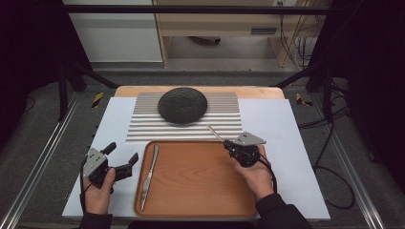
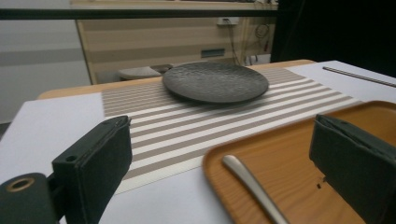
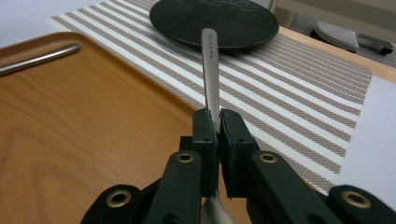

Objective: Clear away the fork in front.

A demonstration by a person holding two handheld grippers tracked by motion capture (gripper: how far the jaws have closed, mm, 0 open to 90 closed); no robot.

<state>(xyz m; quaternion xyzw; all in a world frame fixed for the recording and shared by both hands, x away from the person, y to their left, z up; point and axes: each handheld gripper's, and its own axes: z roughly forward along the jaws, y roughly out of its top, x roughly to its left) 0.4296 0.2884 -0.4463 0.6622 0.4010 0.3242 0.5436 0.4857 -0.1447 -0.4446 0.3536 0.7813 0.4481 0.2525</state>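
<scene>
A dark round plate [image 1: 182, 105] [image 2: 215, 81] [image 3: 243, 21] rests on a striped placemat [image 1: 143, 126] [image 2: 187, 123] [image 3: 299, 88]. In front of it lies a wooden tray [image 1: 200, 181] [image 2: 289, 154] [image 3: 84, 121]. A metal knife [image 1: 149, 171] [image 2: 252, 186] [image 3: 37, 58] lies along the tray's left side. My right gripper [image 1: 228, 144] [image 3: 214, 114] is shut on a slim metal utensil [image 1: 215, 132] [image 3: 211, 70] above the tray's far right corner, its handle pointing toward the plate. My left gripper [image 1: 122, 155] [image 2: 222, 140] stands open beside the tray's left edge, nothing between its jaws.
A white sheet [image 1: 286, 133] covers the table around the placemat and tray. Metal rails [image 1: 43, 152] run along both sides of the table. Cabinets and cables stand beyond the far edge.
</scene>
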